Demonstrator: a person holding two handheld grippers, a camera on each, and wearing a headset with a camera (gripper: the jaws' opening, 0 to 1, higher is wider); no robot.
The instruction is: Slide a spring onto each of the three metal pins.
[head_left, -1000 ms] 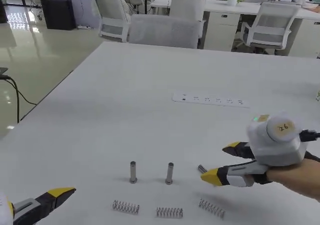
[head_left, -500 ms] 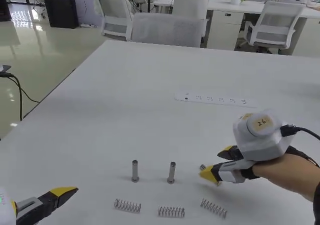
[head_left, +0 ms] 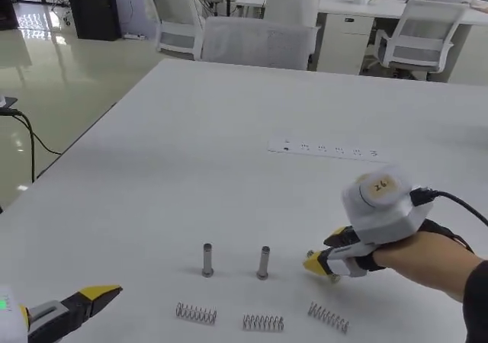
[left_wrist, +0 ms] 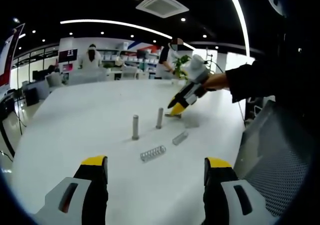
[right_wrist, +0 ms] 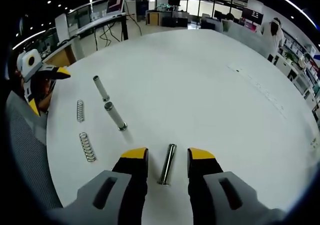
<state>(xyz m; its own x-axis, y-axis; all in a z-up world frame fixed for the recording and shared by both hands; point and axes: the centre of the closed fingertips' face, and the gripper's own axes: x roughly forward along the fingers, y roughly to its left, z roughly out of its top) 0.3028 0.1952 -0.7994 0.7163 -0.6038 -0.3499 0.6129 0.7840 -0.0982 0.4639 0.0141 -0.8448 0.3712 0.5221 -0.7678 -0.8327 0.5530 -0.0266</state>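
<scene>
- I am bringing my right gripper [head_left: 326, 262] in on the third pin [right_wrist: 167, 163]. A second ago its jaws were spread wide and standing off to the right of that pin; now they are narrower and sitting one on each side of it.
- I am not clamping yet. In the right gripper view a strip of table [right_wrist: 200, 85] is showing between the pin and each jaw, so the gripper is released and merely bracketing the pin.
- My left gripper [left_wrist: 156, 161] is waiting at the near left of the table, jaws apart, holding nothing.
- Nothing is threaded so far. The left pin [head_left: 207, 260] and middle pin [head_left: 264, 262] are standing bare. The left spring [head_left: 196, 313], middle spring [head_left: 263, 323] and right spring [head_left: 329, 317] are lying on the table just in front of the pins. I judge that I am taking hold of the third pin first, before any spring goes on.
- The head view is giving me little more than the tip of the third pin beside the yellow jaw, while the right gripper view is showing its full length and the gaps around it. I cannot tell whether it is standing or tipped.
- The left gripper view is showing the pin row from the side, with the right gripper reaching in at its far end, well apart from my left gripper.
</scene>
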